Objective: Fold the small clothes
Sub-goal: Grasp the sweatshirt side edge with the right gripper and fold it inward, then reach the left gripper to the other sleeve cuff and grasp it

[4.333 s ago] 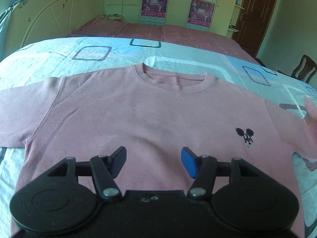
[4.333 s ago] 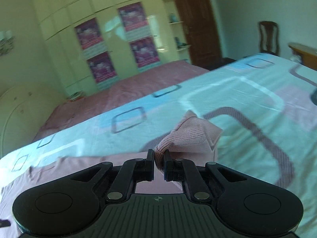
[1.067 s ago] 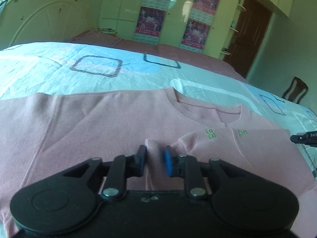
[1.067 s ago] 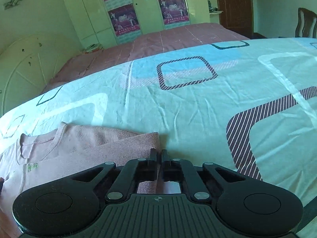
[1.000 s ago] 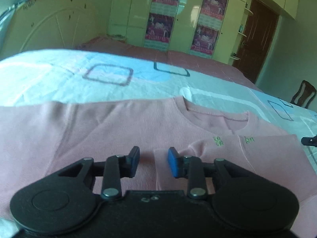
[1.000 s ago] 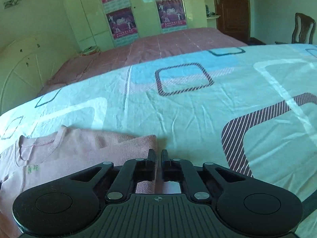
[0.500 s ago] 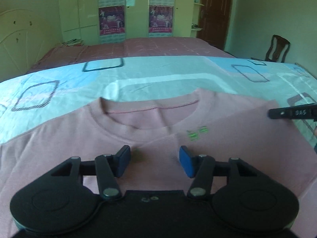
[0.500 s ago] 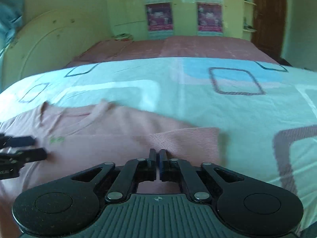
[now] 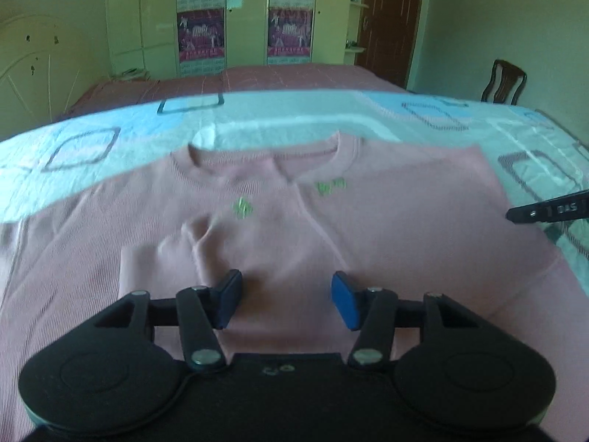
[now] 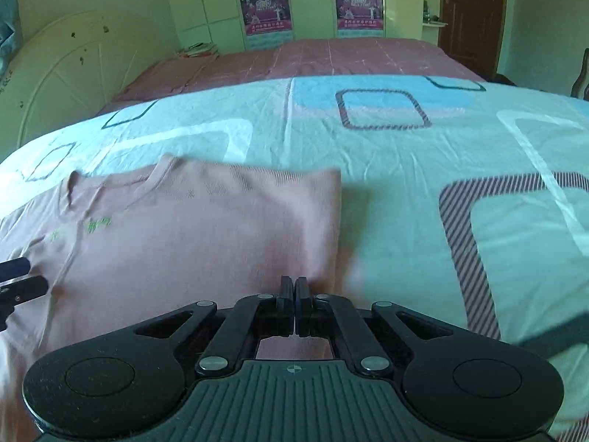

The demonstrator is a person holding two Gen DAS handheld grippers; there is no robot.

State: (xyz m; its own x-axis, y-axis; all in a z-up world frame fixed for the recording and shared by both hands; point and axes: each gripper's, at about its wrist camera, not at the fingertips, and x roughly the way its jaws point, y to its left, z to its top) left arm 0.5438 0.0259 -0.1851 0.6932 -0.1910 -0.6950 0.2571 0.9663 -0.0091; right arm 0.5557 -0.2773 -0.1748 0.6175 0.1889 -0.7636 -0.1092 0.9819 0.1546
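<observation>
Nearest the lens in the left wrist view, the left gripper (image 9: 286, 304) is seen with its blue pads (image 9: 344, 305) standing moderately apart over the pink shirt (image 9: 279, 243); nothing is pinched between them. A second ago a fold of the shirt's cloth was caught in a much narrower gap, so the jaws have just been opening and the cloth has been let go. Just beyond the left pad, a small rumple of the released sleeve end (image 9: 198, 235) is left lying on the shirt's chest.

In the right wrist view, the right gripper (image 10: 294, 305) is seen with its fingers pressed fully together at the near right edge of the shirt (image 10: 191, 243). Whether a thin layer of cloth is trapped between them cannot be told. Its dark tip (image 9: 545, 211) is also seen at the shirt's right edge in the left view.

Farther out, the right side of the shirt has been laid over toward the middle since some seconds ago, when it lay spread flat with both sleeves out; a straight folded edge (image 10: 337, 221) now runs down that side. The collar (image 9: 265, 158) lies at the shirt's far end, and the shirt's left side is not yet folded in. Beyond the shirt, the patterned bedsheet (image 10: 386, 154) stretches away.

One side fold is judged complete; the opposite side fold seems due next.
</observation>
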